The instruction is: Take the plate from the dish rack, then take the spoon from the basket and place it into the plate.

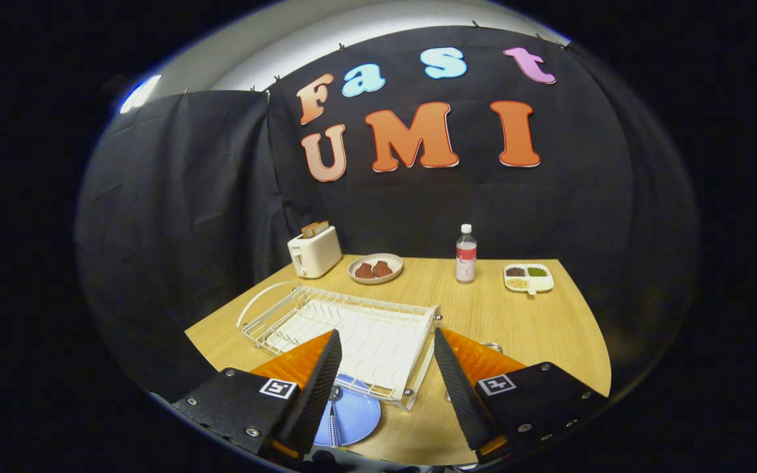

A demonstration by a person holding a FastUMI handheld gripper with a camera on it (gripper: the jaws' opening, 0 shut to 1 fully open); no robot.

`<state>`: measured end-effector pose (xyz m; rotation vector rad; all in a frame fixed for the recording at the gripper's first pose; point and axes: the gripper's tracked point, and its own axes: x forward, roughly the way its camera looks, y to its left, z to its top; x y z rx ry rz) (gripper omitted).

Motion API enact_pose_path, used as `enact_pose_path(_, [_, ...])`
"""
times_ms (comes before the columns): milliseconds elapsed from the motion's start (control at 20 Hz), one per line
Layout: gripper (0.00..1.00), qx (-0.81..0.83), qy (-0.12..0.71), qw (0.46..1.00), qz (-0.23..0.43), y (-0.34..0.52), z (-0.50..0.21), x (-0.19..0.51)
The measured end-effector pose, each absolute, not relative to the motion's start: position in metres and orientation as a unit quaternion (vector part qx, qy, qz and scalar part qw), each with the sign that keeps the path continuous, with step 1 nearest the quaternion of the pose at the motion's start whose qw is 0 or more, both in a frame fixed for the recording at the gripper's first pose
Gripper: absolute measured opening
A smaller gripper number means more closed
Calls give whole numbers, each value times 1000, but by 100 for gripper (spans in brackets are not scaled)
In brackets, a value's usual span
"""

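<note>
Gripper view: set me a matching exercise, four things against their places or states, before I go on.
1 toaster
2 bottle
3 rack
4 blue plate

A white wire, just ahead of the open claw
B bread in its slots
C flat on the table, beside one finger
D between dish and tray

Pairs: 1-B, 2-D, 3-A, 4-C

Nothing legible as words or numbers. The bottle (466, 253) beyond the dish rack (345, 322) carries a label too small to make out. The gripper (386, 334), its fingers spread apart over the rack's near edge, bears a square black-and-white coded marker (278, 387) on each side.
</note>
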<state>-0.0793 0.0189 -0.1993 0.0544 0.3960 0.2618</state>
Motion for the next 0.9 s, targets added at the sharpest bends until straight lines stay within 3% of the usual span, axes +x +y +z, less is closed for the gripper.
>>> enact_pose_path(400, [95,26,83,991,101,4,-105,-61])
enact_pose_path(900, [97,30,43,996,78,-10,-83,-54])
